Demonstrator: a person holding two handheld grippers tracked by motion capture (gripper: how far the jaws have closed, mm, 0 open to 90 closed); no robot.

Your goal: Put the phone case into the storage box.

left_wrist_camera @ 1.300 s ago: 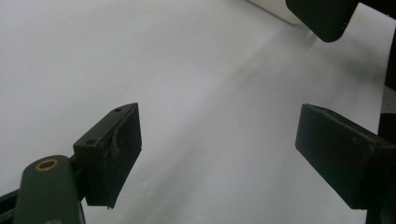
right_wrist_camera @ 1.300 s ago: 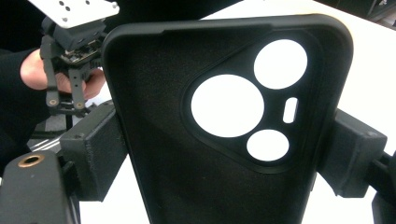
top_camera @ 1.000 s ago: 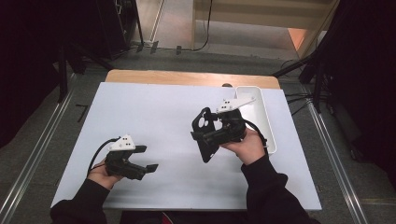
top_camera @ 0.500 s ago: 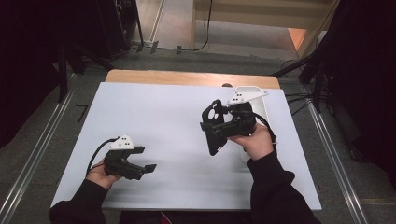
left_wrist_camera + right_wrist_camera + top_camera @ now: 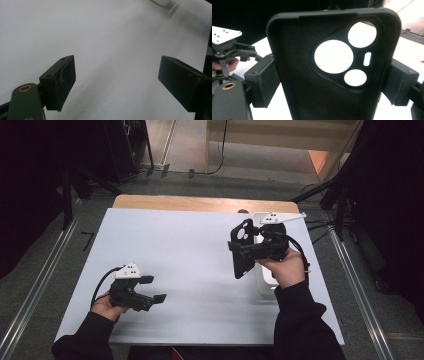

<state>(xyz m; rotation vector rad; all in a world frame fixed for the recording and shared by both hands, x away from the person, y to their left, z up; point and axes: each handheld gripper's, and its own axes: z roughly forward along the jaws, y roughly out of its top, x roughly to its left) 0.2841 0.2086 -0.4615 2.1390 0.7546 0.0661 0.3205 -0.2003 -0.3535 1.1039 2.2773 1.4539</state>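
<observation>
While the right gripper (image 5: pixel 241 251) clamps the black phone case (image 5: pixel 332 70) across its width, pickup looks done and placement is left. Case sits upright between both jaws, camera cutouts at 1 o'clock, held above the white table (image 5: pixel 190 245) near the white tray (image 5: pixel 265 287). Left gripper (image 5: pixel 152 290) at 8 o'clock: jaws wide, empty.

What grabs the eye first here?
The black phone case with its round camera cutouts, clamped across its sides by the right hand-held gripper and held up above the white table at its right. Next, the left hand-held gripper near the front-left edge, jaws open with nothing between them.
</observation>
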